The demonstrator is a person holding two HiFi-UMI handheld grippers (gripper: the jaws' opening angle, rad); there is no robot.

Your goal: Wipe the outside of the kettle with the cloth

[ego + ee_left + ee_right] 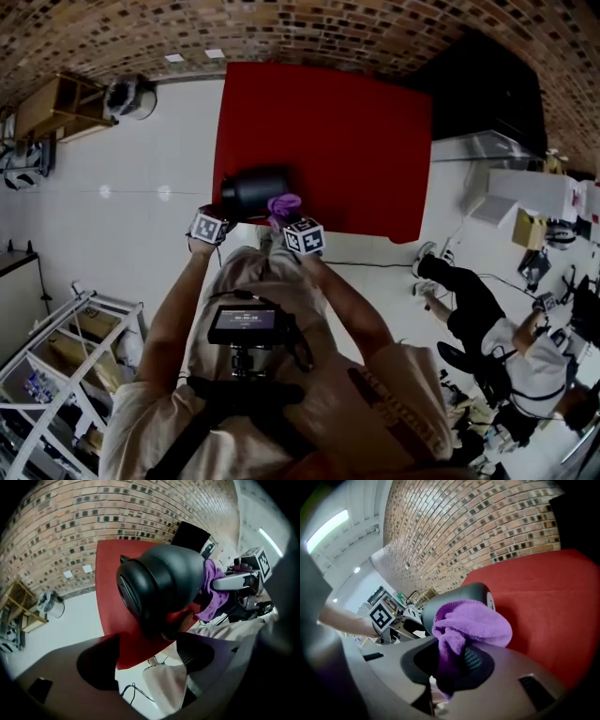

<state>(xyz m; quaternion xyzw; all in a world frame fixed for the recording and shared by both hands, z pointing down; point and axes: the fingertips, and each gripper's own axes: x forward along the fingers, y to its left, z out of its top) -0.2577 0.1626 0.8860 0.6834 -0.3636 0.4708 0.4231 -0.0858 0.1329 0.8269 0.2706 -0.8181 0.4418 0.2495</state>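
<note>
1. The kettle (255, 190) lies on its side at the near edge of the red table (356, 141), just ahead of both grippers.
2. The right gripper (454, 660) is clamped on a purple cloth (471, 623), which bunches up out of its jaws.
3. The cloth rests against the kettle's dark body (457, 597). In the head view it sits at the kettle's right end (284, 204).
4. The left gripper (147, 641) has its jaws spread wide. Red table and white floor show between them.
5. The kettle (161, 581) fills that view, its round end turned toward the camera. Its dark lower part sits just past the jaw tips, nearer the right jaw, and no grip on it shows.
</note>
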